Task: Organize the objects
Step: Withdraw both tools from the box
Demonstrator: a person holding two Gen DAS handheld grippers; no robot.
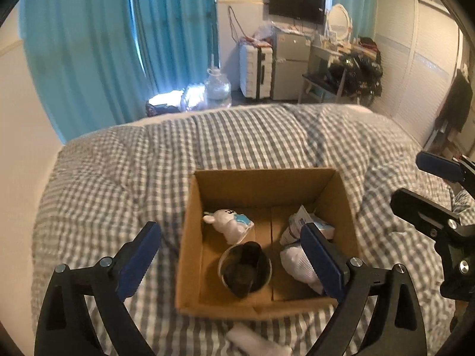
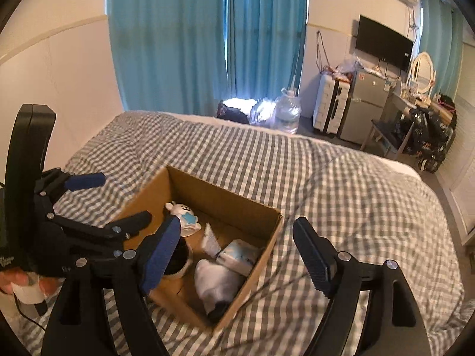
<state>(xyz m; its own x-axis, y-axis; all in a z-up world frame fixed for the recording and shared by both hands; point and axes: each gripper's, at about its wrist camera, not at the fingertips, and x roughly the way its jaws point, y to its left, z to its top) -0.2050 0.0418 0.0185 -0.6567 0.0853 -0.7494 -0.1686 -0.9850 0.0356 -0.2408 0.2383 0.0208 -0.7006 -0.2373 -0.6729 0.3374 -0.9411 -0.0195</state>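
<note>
cardboard box [image 1: 190, 255] on checked bed [image 1: 118, 178] holds rabbit toy [image 1: 230, 222].

An open box [image 1: 261, 187] sat on the bed [image 1: 118, 172]. In the left wrist view, inside it, a rabbit figure [image 1: 228, 222] lay at the far left, a cup [image 1: 245, 268] in front of it, a packet [image 1: 305, 222] at the far right, and a sock [image 1: 297, 262] before that. Another sock [image 1: 252, 341] lay on the bed in front of the box.
</note>
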